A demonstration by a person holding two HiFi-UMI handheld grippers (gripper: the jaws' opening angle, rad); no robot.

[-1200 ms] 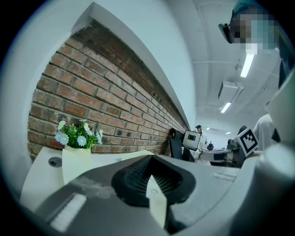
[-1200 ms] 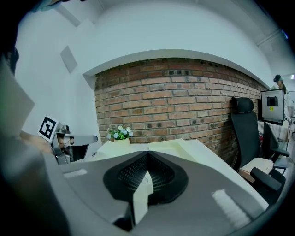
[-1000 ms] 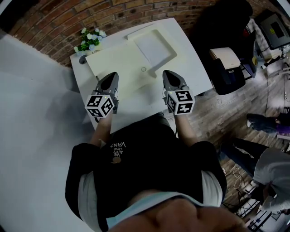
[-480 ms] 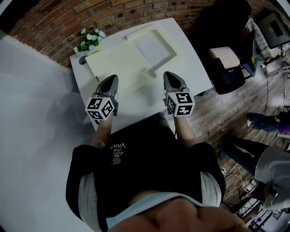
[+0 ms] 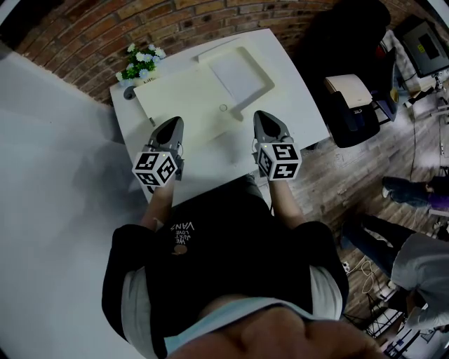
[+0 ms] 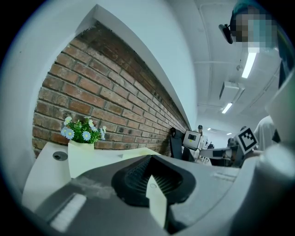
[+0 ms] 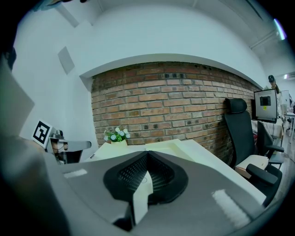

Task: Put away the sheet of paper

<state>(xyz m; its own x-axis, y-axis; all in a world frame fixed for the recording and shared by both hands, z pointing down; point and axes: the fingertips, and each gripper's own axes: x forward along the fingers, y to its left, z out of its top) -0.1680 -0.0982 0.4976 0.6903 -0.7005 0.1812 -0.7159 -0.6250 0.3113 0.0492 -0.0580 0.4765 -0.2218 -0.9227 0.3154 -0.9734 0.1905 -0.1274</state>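
**Both tools shut and empty, paper lying in the tray**

The left tool (image 5: 171, 122) and the right tool (image 5: 262, 114) hang side by side over the near part of the white desk (image 5: 298, 105), both pointing toward the far brick wall (image 5: 140, 21). In each tool's own view the dark ribbed pads are pressed together at the tip. The pale wedge under them looks like the surface below showing through, not something pinched, though I can't be fully sure from that angle. My reading is that neither tool holds anything, which fits a waiting pose and not a carrying one.

The sheet of paper (image 5: 235, 71) lies flat inside a shallow cream tray (image 5: 265, 78) on the far right part of the desk, well apart from both tools. The tray's raised walls keep it square and stop it sliding. A wide flat cream panel (image 5: 182, 102) spreads from the tray toward the near left, with a small round fitting on it. It may be the tray's opened lid, laid back so the inside stays reachable. The left tool's tip is over the panel's near edge, and the right tool's tip sits just to the right of the panel.

A small pot of flowers (image 5: 139, 62) stands at the far left corner, out of the way.

If the panel is a lid, closing it over the paper seems to be the remaining step.
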